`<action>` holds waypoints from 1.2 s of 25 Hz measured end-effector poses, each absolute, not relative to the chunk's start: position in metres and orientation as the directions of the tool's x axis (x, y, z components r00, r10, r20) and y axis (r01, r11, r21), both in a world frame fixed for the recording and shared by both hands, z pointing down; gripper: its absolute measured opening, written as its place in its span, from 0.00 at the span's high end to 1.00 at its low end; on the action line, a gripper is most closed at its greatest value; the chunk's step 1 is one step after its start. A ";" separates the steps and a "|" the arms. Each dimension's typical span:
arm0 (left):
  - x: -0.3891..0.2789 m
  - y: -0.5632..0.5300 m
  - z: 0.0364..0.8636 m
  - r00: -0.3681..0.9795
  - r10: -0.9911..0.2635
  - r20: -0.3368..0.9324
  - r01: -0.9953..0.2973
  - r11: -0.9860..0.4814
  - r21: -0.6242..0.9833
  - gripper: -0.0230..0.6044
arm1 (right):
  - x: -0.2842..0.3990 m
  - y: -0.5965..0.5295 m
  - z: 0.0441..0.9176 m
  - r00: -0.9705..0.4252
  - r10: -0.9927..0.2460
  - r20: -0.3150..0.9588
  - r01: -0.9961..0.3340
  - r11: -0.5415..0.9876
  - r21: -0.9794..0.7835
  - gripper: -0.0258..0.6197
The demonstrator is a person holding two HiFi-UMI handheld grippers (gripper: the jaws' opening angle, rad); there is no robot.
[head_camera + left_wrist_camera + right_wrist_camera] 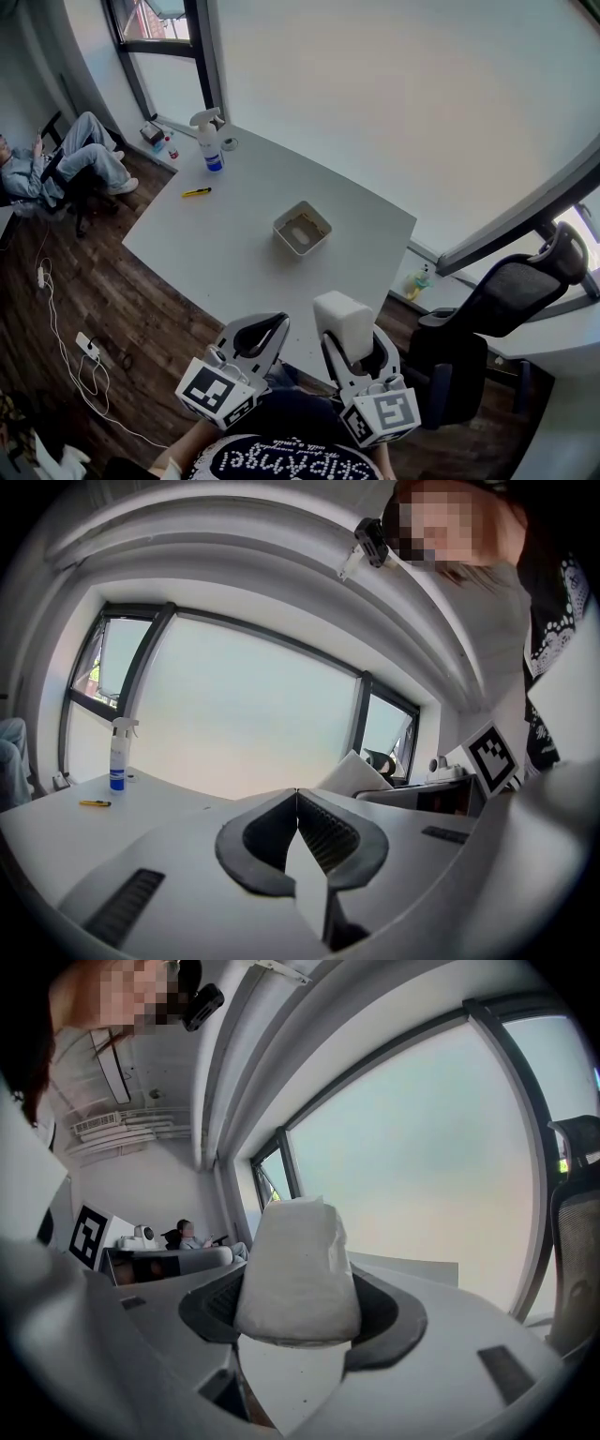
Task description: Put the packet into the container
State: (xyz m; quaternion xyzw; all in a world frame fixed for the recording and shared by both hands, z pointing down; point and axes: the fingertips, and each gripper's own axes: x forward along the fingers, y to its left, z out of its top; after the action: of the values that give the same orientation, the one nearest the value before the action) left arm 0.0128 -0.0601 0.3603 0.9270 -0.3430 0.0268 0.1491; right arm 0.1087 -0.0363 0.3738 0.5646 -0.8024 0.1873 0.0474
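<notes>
The packet (298, 1274) is a soft, white, pillow-shaped pouch with a faintly crinkled skin. It stands upright, clamped at its lower half between the dark ribbed pads of the right gripper (298, 1309). In the head view it rises above that gripper's pale plastic shell, over the near edge of the white table (234, 244) and well apart from the container (301, 228). The container is a square, off-white tub with rounded corners, sitting open-topped near the tabletop's middle with bare surface on every side.

The left gripper (297, 797) has its ribbed jaws pressed together at the tips, with nothing between them.

A spray bottle (208, 141) with a blue base and a yellow utility knife (196, 192) lie toward the far corner. A black office chair (506, 300) crowds the table's right side.

Only the left gripper view shows the right gripper's marker cube (492, 750) from the side. Only the right gripper view shows the packet's creased top.
</notes>
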 end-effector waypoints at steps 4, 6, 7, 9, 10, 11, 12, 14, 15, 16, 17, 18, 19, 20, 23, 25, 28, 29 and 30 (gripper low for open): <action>0.009 -0.062 0.359 0.757 -0.636 0.150 -0.651 -0.719 0.243 0.95 | 0.110 -0.035 0.373 -0.347 -0.892 0.290 -0.927 0.279 -0.251 0.52; 0.007 -0.064 0.360 0.758 -0.634 0.155 -0.651 -0.720 0.239 0.95 | 0.109 -0.035 0.374 -0.340 -0.894 0.294 -0.929 0.270 -0.254 0.52; 0.006 -0.064 0.361 0.760 -0.631 0.158 -0.649 -0.721 0.242 0.95 | 0.109 -0.035 0.374 -0.337 -0.895 0.293 -0.929 0.265 -0.257 0.52; 0.005 -0.065 0.362 0.766 -0.622 0.166 -0.643 -0.725 0.247 0.95 | 0.108 -0.036 0.374 -0.330 -0.898 0.291 -0.930 0.257 -0.262 0.52; 0.004 -0.065 0.362 0.769 -0.616 0.170 -0.639 -0.729 0.247 0.95 | 0.107 -0.036 0.373 -0.327 -0.899 0.290 -0.931 0.253 -0.264 0.52; 0.003 -0.066 0.362 0.772 -0.611 0.174 -0.635 -0.733 0.246 0.95 | 0.106 -0.036 0.372 -0.324 -0.901 0.290 -0.931 0.250 -0.266 0.52; 0.002 -0.067 0.362 0.775 -0.606 0.177 -0.631 -0.736 0.244 0.95 | 0.105 -0.037 0.372 -0.322 -0.902 0.289 -0.932 0.247 -0.267 0.52; 0.000 -0.070 0.360 0.782 -0.597 0.181 -0.623 -0.743 0.242 0.95 | 0.104 -0.038 0.370 -0.314 -0.904 0.290 -0.934 0.238 -0.267 0.52; 0.000 -0.071 0.360 0.785 -0.592 0.181 -0.619 -0.747 0.242 0.95 | 0.103 -0.038 0.370 -0.309 -0.906 0.291 -0.935 0.233 -0.267 0.52; -0.001 -0.072 0.359 0.789 -0.587 0.181 -0.614 -0.751 0.241 0.95 | 0.102 -0.039 0.370 -0.303 -0.908 0.290 -0.936 0.227 -0.268 0.52; -0.001 -0.073 0.358 0.793 -0.582 0.180 -0.609 -0.756 0.240 0.95 | 0.102 -0.040 0.369 -0.298 -0.910 0.289 -0.937 0.222 -0.269 0.52; -0.001 -0.074 0.357 0.797 -0.577 0.179 -0.605 -0.760 0.239 0.95 | 0.101 -0.041 0.369 -0.293 -0.912 0.288 -0.938 0.217 -0.269 0.52; -0.001 -0.076 0.356 0.799 -0.573 0.179 -0.601 -0.763 0.237 0.95 | 0.101 -0.042 0.368 -0.289 -0.913 0.287 -0.939 0.213 -0.269 0.52; -0.001 -0.077 0.355 0.802 -0.570 0.179 -0.597 -0.766 0.236 0.95 | 0.101 -0.043 0.367 -0.286 -0.914 0.287 -0.940 0.210 -0.268 0.52; 0.000 -0.081 0.353 0.810 -0.560 0.175 -0.587 -0.776 0.232 0.95 | 0.100 -0.046 0.365 -0.279 -0.917 0.284 -0.942 0.205 -0.266 0.52; 0.000 -0.084 0.352 0.811 -0.558 0.173 -0.584 -0.777 0.234 0.95 | 0.099 -0.049 0.364 -0.276 -0.919 0.283 -0.943 0.202 -0.264 0.52; -0.001 -0.086 0.351 0.815 -0.554 0.171 -0.580 -0.779 0.237 0.95 | 0.098 -0.052 0.364 -0.272 -0.920 0.283 -0.944 0.198 -0.265 0.52; -0.002 -0.087 0.351 0.816 -0.553 0.171 -0.578 -0.780 0.239 0.95 | 0.097 -0.053 0.364 -0.271 -0.920 0.285 -0.944 0.195 -0.266 0.52; -0.002 -0.088 0.351 0.817 -0.551 0.171 -0.577 -0.780 0.241 0.95 | 0.097 -0.053 0.365 -0.269 -0.920 0.286 -0.944 0.193 -0.268 0.52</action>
State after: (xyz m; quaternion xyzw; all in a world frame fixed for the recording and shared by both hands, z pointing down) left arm -0.0021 -0.0879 0.3515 0.9424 -0.2994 0.0456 0.1422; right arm 0.0968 -0.0534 0.3647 0.6038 -0.7716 0.1976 0.0309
